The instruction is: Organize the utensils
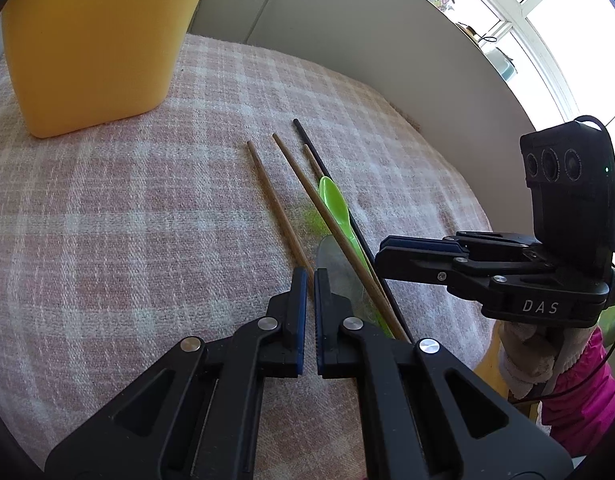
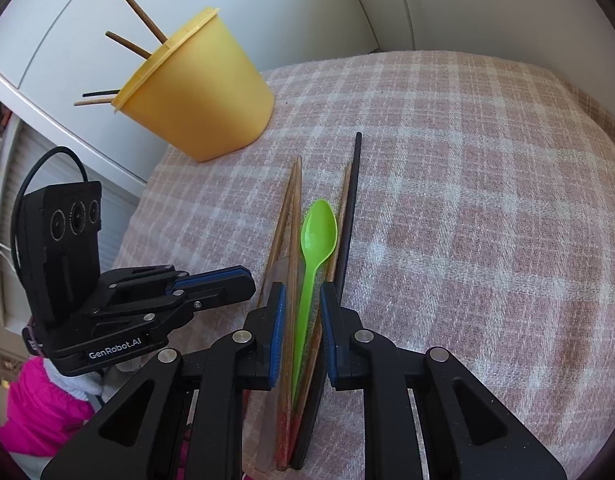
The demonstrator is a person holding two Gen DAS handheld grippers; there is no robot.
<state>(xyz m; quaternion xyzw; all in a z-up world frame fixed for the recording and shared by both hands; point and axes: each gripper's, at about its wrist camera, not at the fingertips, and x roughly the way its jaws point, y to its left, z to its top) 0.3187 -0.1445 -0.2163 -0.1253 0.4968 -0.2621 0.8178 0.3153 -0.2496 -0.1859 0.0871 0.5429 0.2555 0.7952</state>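
Loose utensils lie in a bundle on the checked cloth (image 1: 127,200): wooden chopsticks, a black chopstick (image 2: 353,200), a green plastic spoon (image 2: 317,232) and a clear plastic piece (image 1: 335,264). My right gripper (image 2: 302,292) is shut on the bundle, with the spoon handle and chopsticks between its blue pads; in the left wrist view the right gripper (image 1: 381,256) reaches in from the right. My left gripper (image 1: 310,280) is shut at the near end of the leftmost wooden chopstick (image 1: 275,204), which runs into the slit between its pads. In the right wrist view the left gripper (image 2: 251,280) sits beside the bundle.
A yellow cup (image 2: 199,96) stands at the far left of the cloth with several chopsticks (image 2: 139,12) sticking out of it; the cup (image 1: 95,40) is large at the upper left here. A pink sleeve (image 2: 39,400) shows behind the left gripper. A white wall borders the far side.
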